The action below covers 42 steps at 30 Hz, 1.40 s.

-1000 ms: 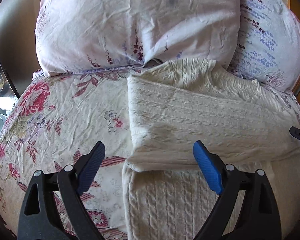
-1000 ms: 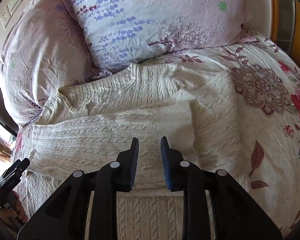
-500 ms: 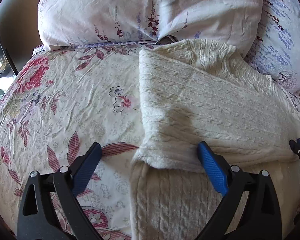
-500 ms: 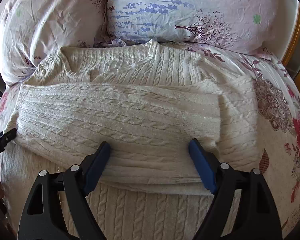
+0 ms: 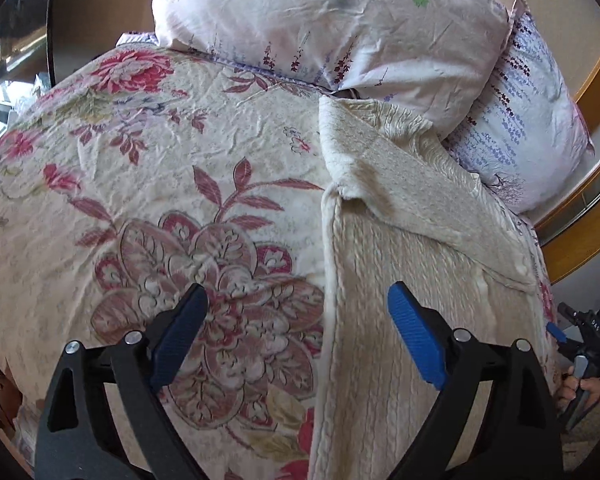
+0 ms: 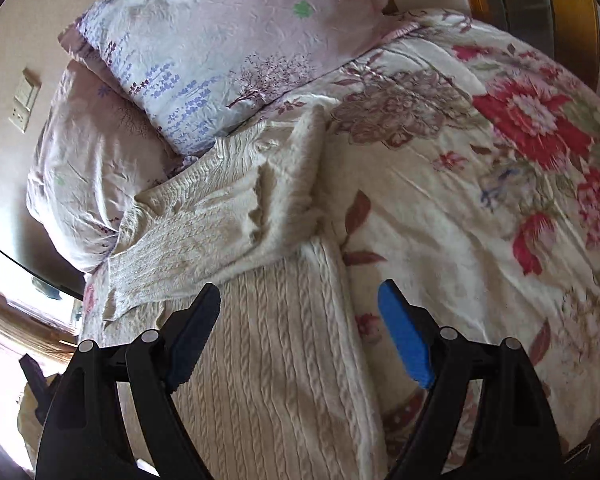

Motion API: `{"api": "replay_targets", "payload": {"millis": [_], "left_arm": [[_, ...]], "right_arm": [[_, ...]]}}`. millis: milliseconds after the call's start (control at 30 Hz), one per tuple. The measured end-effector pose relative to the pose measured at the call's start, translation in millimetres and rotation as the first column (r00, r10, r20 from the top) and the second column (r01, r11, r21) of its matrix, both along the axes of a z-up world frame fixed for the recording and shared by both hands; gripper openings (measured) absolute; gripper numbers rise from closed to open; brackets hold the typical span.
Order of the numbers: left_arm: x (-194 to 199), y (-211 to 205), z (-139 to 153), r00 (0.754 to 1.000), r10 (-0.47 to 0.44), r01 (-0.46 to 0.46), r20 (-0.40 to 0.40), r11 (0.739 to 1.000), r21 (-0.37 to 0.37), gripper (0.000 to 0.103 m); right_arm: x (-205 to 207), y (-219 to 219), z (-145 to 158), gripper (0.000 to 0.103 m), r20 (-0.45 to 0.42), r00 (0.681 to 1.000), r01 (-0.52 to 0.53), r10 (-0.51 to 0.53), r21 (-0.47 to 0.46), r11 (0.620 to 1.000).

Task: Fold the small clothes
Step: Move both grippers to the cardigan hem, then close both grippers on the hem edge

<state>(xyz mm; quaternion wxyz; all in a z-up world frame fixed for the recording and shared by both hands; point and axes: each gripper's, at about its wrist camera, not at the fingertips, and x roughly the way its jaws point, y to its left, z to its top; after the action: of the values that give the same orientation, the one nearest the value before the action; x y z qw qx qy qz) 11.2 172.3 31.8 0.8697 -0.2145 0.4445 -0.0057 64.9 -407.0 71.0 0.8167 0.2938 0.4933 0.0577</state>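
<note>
A cream cable-knit sweater [image 5: 412, 280] lies flat on the floral bedspread [image 5: 140, 160], its sleeves folded across the chest near the pillows. My left gripper [image 5: 296, 336] is open and empty, above the sweater's left edge near the hem. My right gripper [image 6: 300, 332] is open and empty, straddling the right edge of the sweater [image 6: 276, 344]. The right gripper also shows at the far right of the left wrist view [image 5: 576, 344].
Two floral pillows [image 5: 340, 28] [image 6: 236, 32] lie at the head of the bed, touching the sweater's collar. A wooden bed frame [image 5: 580, 232] runs along the right. A wall switch plate [image 6: 26, 100] is behind the pillows.
The right gripper opened from shut a second ago. Both grippers pulled back toward the sweater's lower body and swung outward to its side edges.
</note>
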Motion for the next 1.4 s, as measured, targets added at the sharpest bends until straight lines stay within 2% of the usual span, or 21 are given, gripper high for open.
{"api": "replay_targets", "payload": {"millis": [100, 200, 233, 300, 367, 500, 533, 633, 767, 1033, 1100, 1133, 1167, 1400], "left_arm": [[-19.3, -3.9, -8.0, 0.999, -0.015, 0.013, -0.034, 0.999, -0.034, 0.080], [-33.4, -11.6, -14.1, 0.997, -0.043, 0.039, -0.063, 0.998, -0.059, 0.069], [-38.1, -15.0, -14.1, 0.997, -0.055, 0.051, -0.061, 0.997, -0.066, 0.067], [-46.1, -19.8, -15.6, 0.995, -0.077, 0.071, -0.063, 0.993, -0.097, 0.061], [-55.5, -23.8, -17.2, 0.994, -0.088, 0.080, -0.059, 0.988, -0.132, 0.056], [-72.9, -30.5, -23.5, 0.992, -0.107, 0.091, -0.061, 0.969, -0.229, 0.042], [-76.4, -32.3, -27.1, 0.991, -0.113, 0.091, -0.070, 0.961, -0.260, 0.035], [-88.6, -35.4, -32.1, 0.992, -0.102, 0.075, -0.069, 0.947, -0.313, 0.032], [-95.0, -39.7, -35.6, 0.992, -0.091, 0.055, -0.082, 0.930, -0.364, 0.030], [-97.8, -47.0, -36.3, 0.986, -0.130, 0.083, -0.103, 0.925, -0.372, 0.028], [-96.5, -49.4, -36.9, 0.980, -0.150, 0.095, -0.128, 0.928, -0.362, 0.020], [-96.0, -51.3, -38.4, 0.975, -0.166, 0.104, -0.145, 0.927, -0.361, 0.009], [-96.6, -52.3, -38.9, 0.973, -0.173, 0.110, -0.151, 0.928, -0.355, 0.007], [-87.1, -49.5, -24.0, 0.981, -0.178, 0.137, -0.079, 0.919, -0.370, 0.006]], "right_arm": [[-21.9, -13.4, -10.9, 0.081, -0.050, 0.999, -0.012, 0.015, 0.054, 0.998], [-39.3, -18.8, -21.7, 0.072, -0.100, 0.994, -0.031, 0.040, 0.089, 0.996], [-45.0, -19.8, -25.2, 0.066, -0.112, 0.993, -0.036, 0.049, 0.115, 0.993], [-56.2, -21.5, -29.0, 0.059, -0.112, 0.991, -0.045, 0.066, 0.181, 0.982], [-64.9, -22.1, -37.1, 0.045, -0.137, 0.985, -0.066, 0.106, 0.268, 0.961], [-82.6, -15.2, -48.6, 0.037, -0.154, 0.970, -0.114, 0.188, 0.396, 0.911], [-87.0, -12.2, -51.4, 0.035, -0.157, 0.965, -0.126, 0.209, 0.421, 0.898], [-95.8, -2.4, -57.4, 0.029, -0.162, 0.950, -0.158, 0.266, 0.484, 0.861], [-99.7, 10.6, -61.1, 0.027, -0.159, 0.938, -0.186, 0.309, 0.520, 0.834], [-102.6, 14.1, -65.5, 0.024, -0.161, 0.932, -0.190, 0.325, 0.547, 0.815], [-104.3, 14.2, -65.8, 0.023, -0.161, 0.932, -0.190, 0.326, 0.547, 0.815], [-105.5, 15.1, -66.1, 0.018, -0.163, 0.930, -0.194, 0.329, 0.543, 0.817], [-105.5, 15.4, -67.8, 0.013, -0.166, 0.927, -0.202, 0.337, 0.538, 0.819], [-102.9, 17.6, -63.9, 0.010, -0.124, 0.933, -0.227, 0.339, 0.529, 0.817]]}}
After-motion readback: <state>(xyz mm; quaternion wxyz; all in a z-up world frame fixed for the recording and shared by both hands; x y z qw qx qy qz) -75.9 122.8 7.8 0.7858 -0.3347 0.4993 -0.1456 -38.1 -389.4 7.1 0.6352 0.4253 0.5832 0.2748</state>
